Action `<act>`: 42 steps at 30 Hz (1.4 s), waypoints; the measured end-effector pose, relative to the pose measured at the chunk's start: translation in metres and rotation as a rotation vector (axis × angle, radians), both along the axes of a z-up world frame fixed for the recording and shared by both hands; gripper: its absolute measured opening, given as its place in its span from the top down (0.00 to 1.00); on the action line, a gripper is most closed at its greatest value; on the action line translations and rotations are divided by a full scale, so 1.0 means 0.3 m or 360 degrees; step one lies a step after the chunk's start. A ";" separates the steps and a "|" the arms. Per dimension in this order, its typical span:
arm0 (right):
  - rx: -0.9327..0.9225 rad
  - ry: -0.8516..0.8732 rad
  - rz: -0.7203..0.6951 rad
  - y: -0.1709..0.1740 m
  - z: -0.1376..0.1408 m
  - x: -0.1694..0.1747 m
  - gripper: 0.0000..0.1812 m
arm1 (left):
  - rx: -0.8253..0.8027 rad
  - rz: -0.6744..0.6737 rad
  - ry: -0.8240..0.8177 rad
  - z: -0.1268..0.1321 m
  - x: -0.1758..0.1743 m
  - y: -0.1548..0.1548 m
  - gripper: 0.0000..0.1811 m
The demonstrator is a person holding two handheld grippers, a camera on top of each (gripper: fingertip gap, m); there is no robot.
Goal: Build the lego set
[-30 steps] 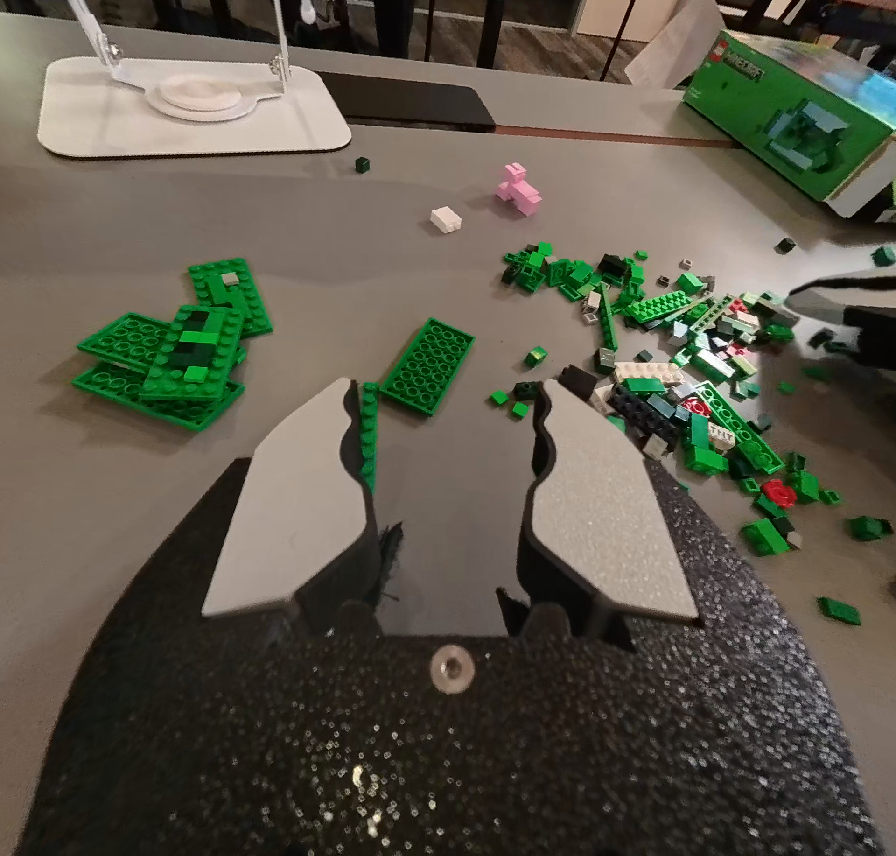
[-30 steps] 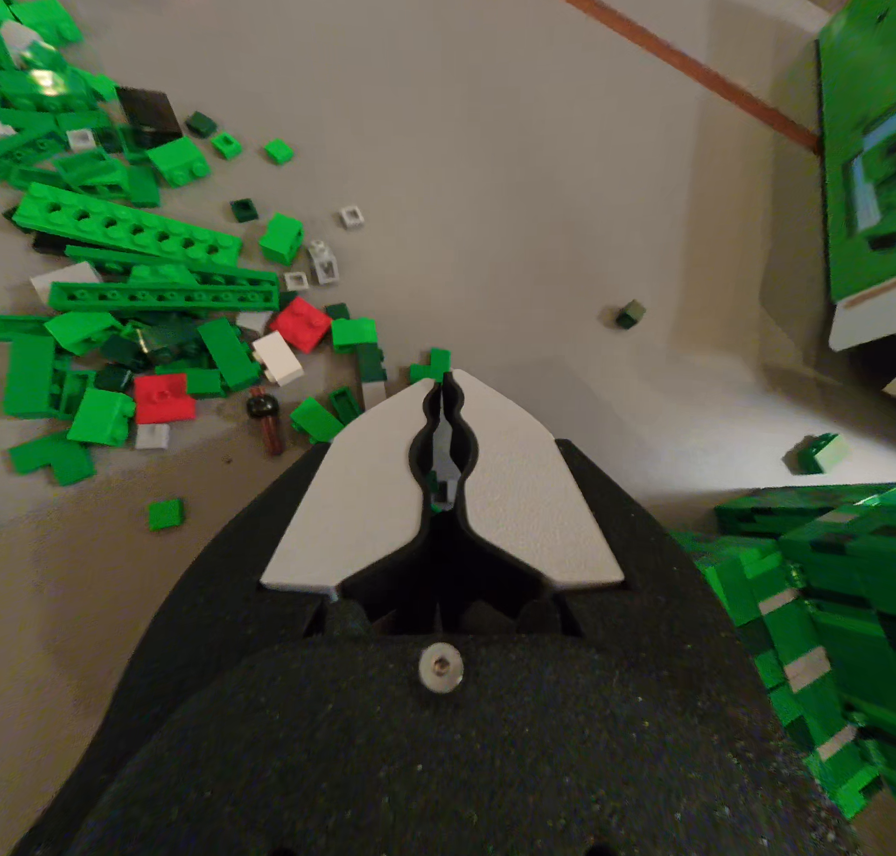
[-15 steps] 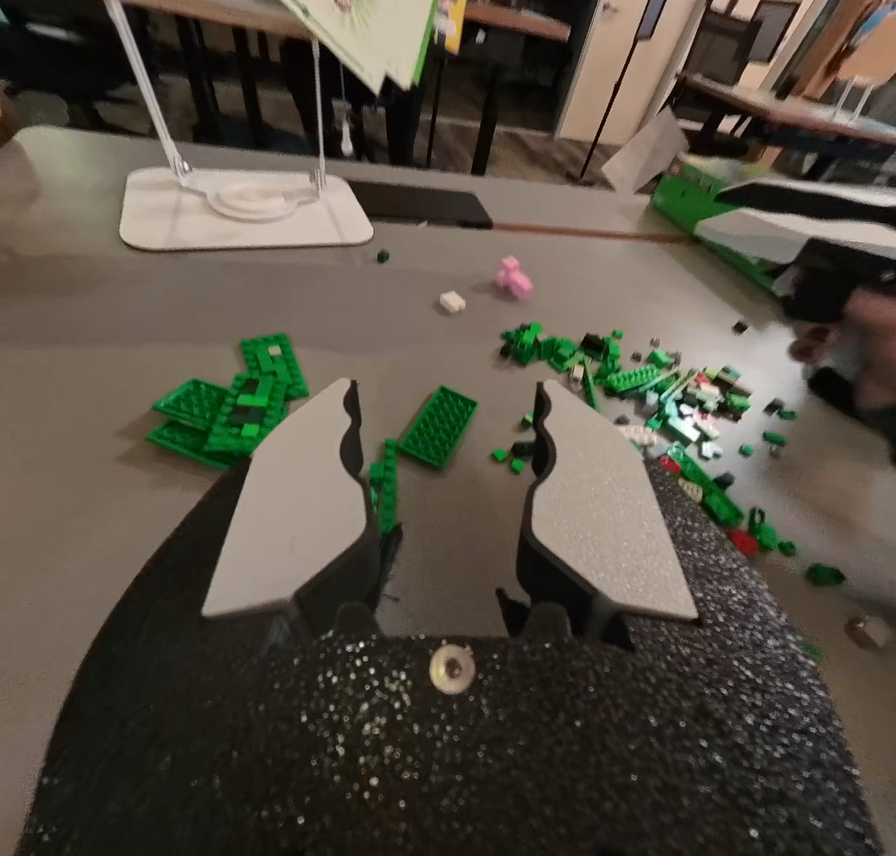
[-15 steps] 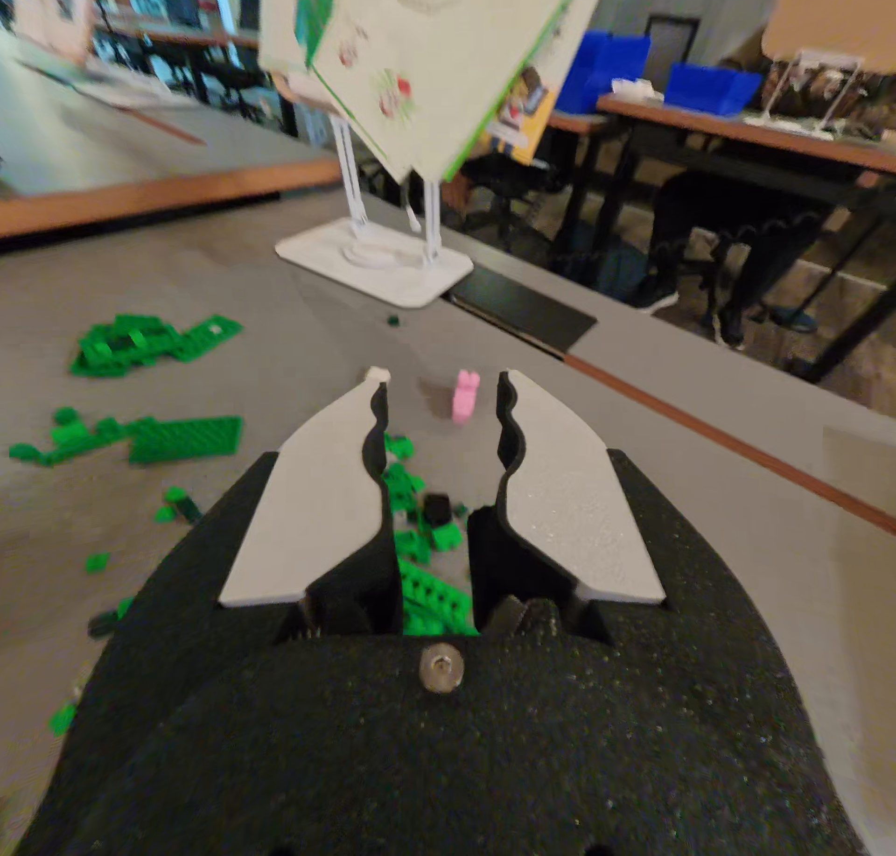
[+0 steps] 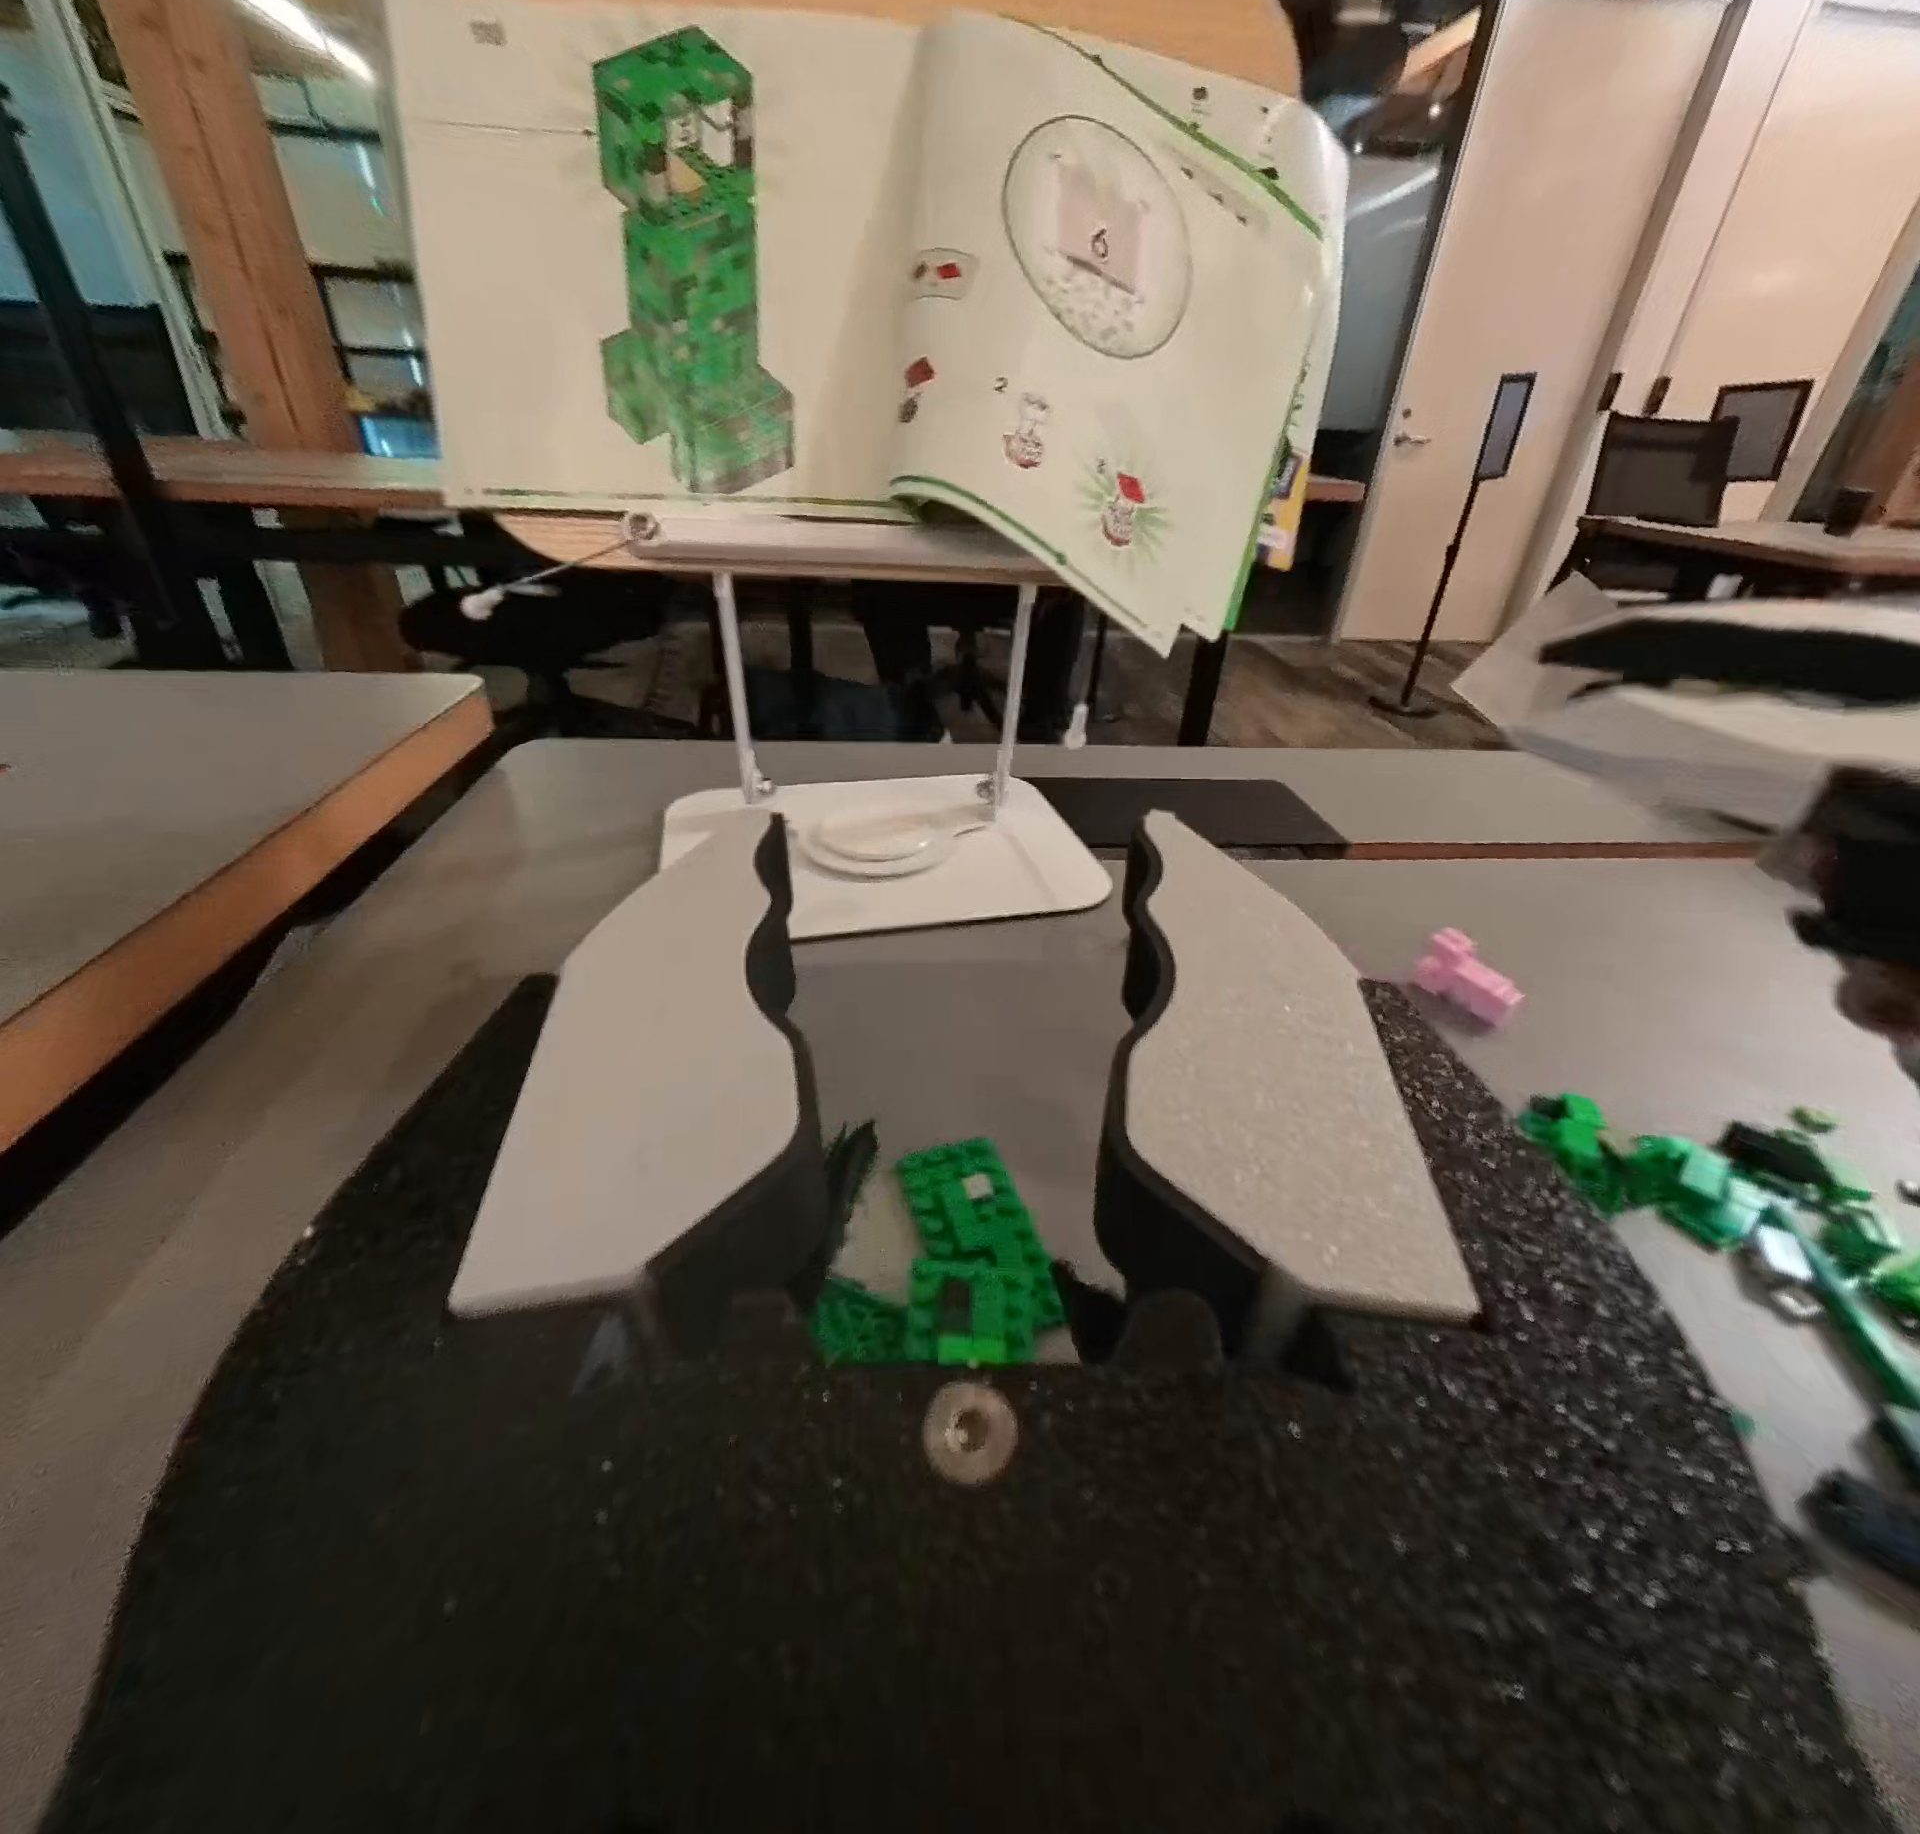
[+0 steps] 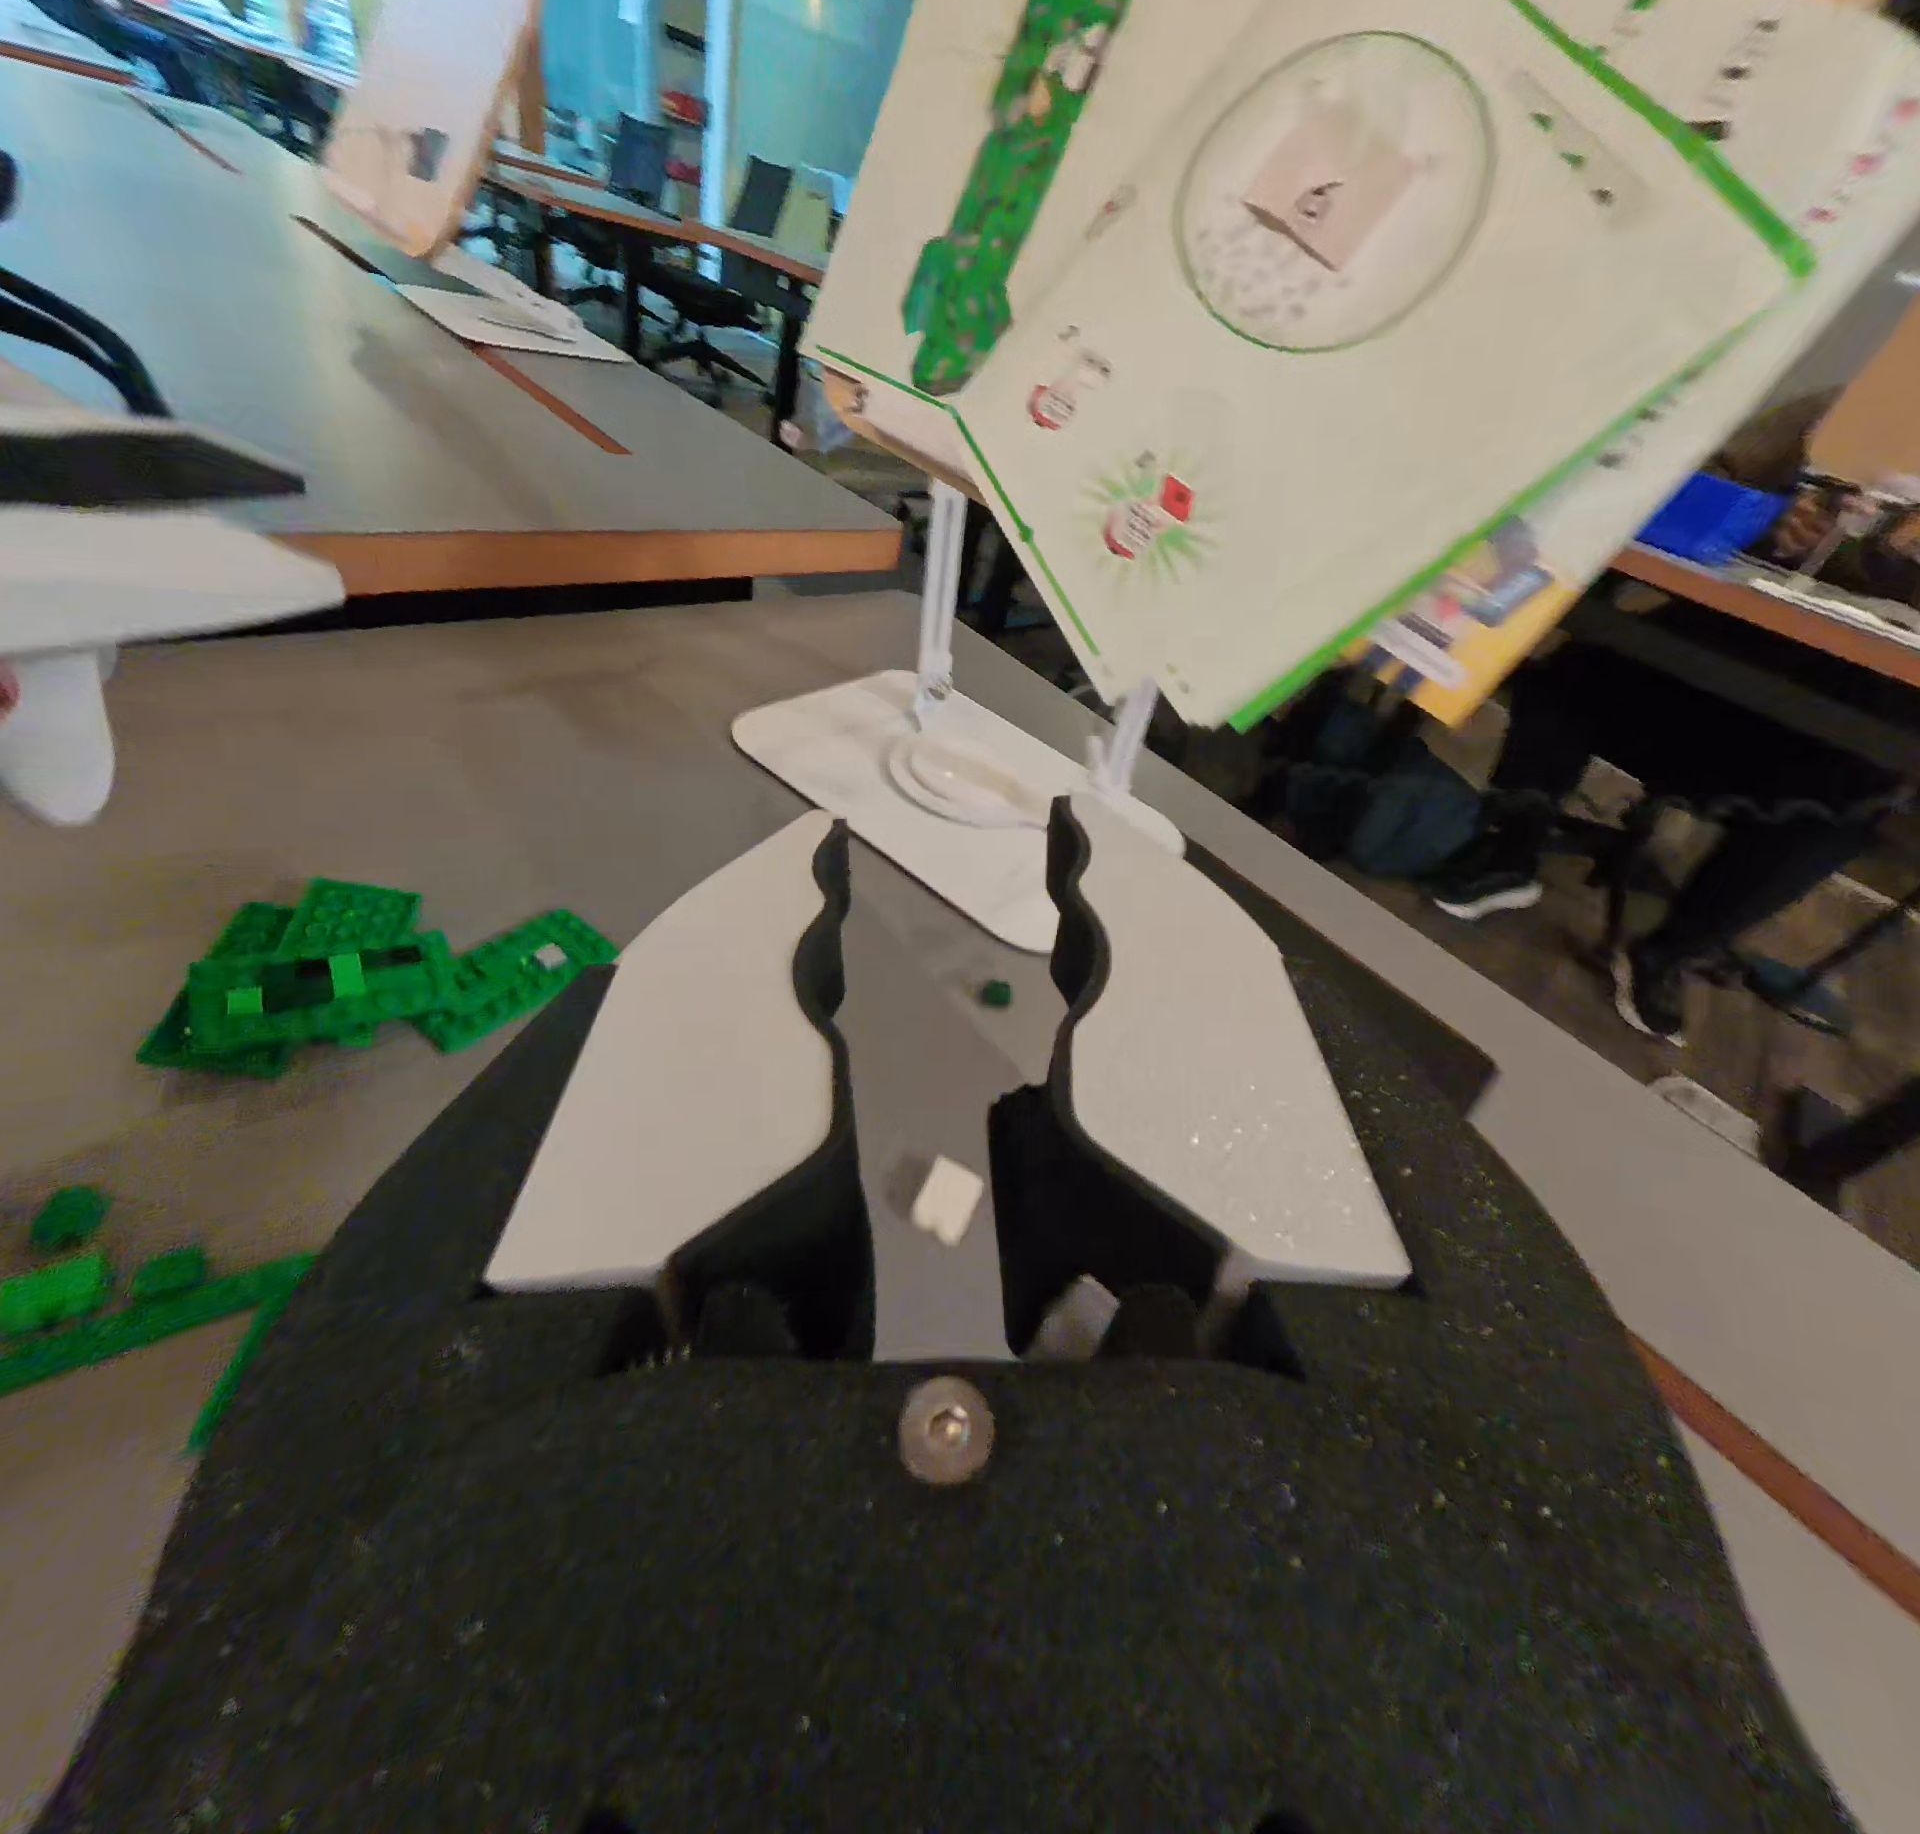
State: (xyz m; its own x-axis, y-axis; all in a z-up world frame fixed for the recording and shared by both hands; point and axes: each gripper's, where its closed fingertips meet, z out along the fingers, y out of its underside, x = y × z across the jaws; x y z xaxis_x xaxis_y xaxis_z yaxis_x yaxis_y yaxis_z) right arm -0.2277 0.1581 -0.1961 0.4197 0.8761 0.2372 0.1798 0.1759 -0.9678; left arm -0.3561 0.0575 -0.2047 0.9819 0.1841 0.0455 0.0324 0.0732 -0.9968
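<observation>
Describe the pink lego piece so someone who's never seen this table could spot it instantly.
Start at the white book stand holding the open instruction booklet at the back of the grey table. Look right of its base, toward the scattered green bricks: the pink lego piece sits alone on bare tabletop between them. It is the only pink thing there; its neighbours are nearly all green.

Obscured and indistinct items

Green plate stack (image 5: 961,1265) partly hidden behind left gripper body; right gripper (image 5: 1756,704) blurred and cut by right edge; loose brick pile (image 5: 1745,1202) smeared; instruction booklet (image 6: 1299,257) blurred, cropped top and right.
</observation>
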 end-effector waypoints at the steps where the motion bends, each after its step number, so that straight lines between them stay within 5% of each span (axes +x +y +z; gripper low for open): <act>1: -0.0007 0.0007 0.0015 0.015 -0.005 -0.037 0.80 | 0.0031 0.0017 0.0004 -0.028 -0.011 -0.017 0.66; 8: -0.0098 0.0093 -0.0002 0.121 -0.042 -0.303 0.83 | 0.0078 -0.0035 -0.0150 -0.034 -0.052 -0.033 0.66; 13: -0.0052 0.0230 0.0114 0.102 0.015 -0.485 0.84 | 0.0242 0.0143 -0.0169 -0.056 -0.111 -0.076 0.68; 18: -0.0066 0.0300 -0.0003 0.186 0.078 -0.584 0.84 | 0.0107 0.0103 -0.0230 -0.125 -0.115 -0.034 0.67; 24: -0.0120 0.0271 -0.0330 0.357 0.088 -0.543 0.84 | 0.0113 0.0101 -0.0204 -0.117 -0.111 -0.036 0.68; 29: -0.0167 0.0301 -0.0393 0.433 0.107 -0.488 0.86 | 0.0063 0.0070 -0.0246 -0.140 -0.110 -0.020 0.69; 42: 0.0056 0.0177 -0.0327 0.399 0.106 -0.456 0.87 | 0.0025 0.0046 -0.0249 -0.155 -0.105 -0.007 0.70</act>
State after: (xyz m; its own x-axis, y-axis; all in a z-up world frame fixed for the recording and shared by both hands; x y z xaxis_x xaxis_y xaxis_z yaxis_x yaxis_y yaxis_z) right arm -0.3646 0.2777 -0.1643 0.6135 0.7617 0.2084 0.1078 0.1807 -0.9776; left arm -0.3875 0.0555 -0.2512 0.9568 0.2104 0.2006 0.1850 0.0919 -0.9784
